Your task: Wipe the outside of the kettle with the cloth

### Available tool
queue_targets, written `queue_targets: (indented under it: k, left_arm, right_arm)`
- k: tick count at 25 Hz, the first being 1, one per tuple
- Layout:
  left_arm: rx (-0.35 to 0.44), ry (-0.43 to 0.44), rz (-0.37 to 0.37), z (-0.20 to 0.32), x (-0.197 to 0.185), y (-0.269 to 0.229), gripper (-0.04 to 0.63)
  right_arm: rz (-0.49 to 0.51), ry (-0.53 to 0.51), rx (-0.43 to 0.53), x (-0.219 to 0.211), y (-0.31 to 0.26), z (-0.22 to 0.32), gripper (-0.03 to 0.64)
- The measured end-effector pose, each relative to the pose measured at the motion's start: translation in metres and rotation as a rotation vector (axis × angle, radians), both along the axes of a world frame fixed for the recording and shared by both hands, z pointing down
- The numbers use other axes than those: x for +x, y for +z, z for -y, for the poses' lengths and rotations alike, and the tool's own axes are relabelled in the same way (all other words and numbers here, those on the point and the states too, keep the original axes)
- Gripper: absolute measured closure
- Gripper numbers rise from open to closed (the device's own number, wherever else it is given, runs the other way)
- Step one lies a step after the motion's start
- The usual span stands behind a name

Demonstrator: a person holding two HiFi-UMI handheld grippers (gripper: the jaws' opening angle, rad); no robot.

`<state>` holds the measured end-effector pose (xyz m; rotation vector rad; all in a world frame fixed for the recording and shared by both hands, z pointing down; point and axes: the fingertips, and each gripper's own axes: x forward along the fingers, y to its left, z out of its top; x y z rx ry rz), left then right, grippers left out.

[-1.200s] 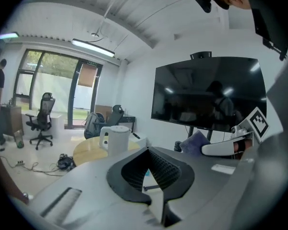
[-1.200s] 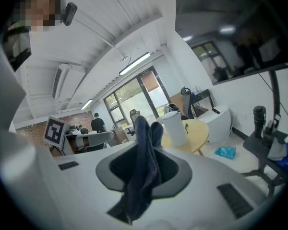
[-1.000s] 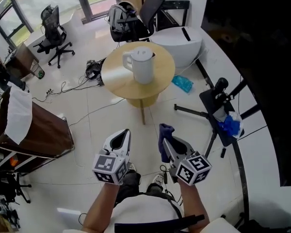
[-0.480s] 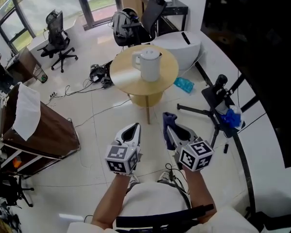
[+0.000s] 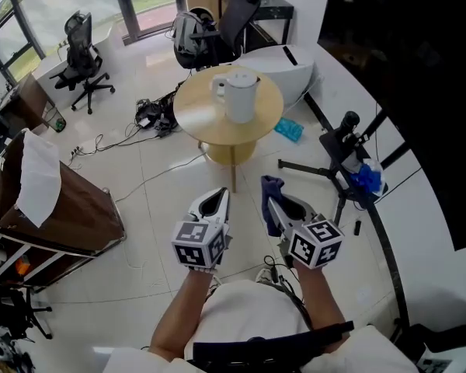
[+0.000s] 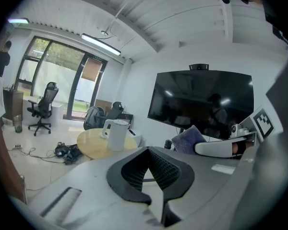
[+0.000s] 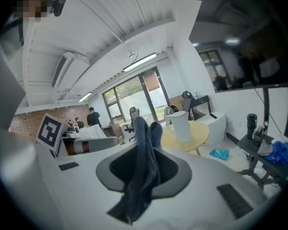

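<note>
Kettle (image 5: 241, 96) is standing upright on the round wooden table (image 5: 206, 121), close to the middle of the top and a little toward the far edge. It is white, its lid is sitting closed, and its handle is pointing to the left in the head view. Nothing else is sitting on the table.

I am holding both grippers over the pale floor (image 5: 163, 193), short of the table's near edge and well apart from the kettle. They are sitting side by side and pointing toward the table. The left gripper (image 5: 220, 196) is carrying nothing: in the left gripper view its jaws are pressing together, with no gap between the ribbed pads. The right gripper (image 5: 283, 211) is clamping the cloth (image 5: 269, 196), a dark blue one. In the right gripper view the jaws are pinching it along the middle, so that one bunched end is sticking up past the tips while the rest is hanging down behind them.

Beyond the table, a dark backpack (image 5: 188, 36) is leaning beside a black office chair (image 5: 237, 10). A blue packet (image 5: 290, 130) is lying on the floor just beyond the table's right edge, and a black tripod (image 5: 343, 150) is standing to the right of it. A white sheet (image 5: 40, 179) is draping over a brown cabinet (image 5: 78, 216) at the left.
</note>
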<state>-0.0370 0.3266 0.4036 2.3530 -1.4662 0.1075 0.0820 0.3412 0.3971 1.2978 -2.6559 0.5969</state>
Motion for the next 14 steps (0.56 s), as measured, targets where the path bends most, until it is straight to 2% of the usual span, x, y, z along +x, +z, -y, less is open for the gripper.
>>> queue_targets:
  k: [10, 14]
  left_arm:
    - [-0.008, 0.035, -0.011, 0.009, -0.004, 0.002, 0.595]
    - [-0.003, 0.047, 0.008, 0.011, -0.004, 0.001, 0.595]
  right_arm:
    - [-0.009, 0.022, -0.008, -0.007, 0.001, 0.004, 0.535]
    - [-0.005, 0.013, -0.015, -0.015, 0.003, 0.004, 0.535]
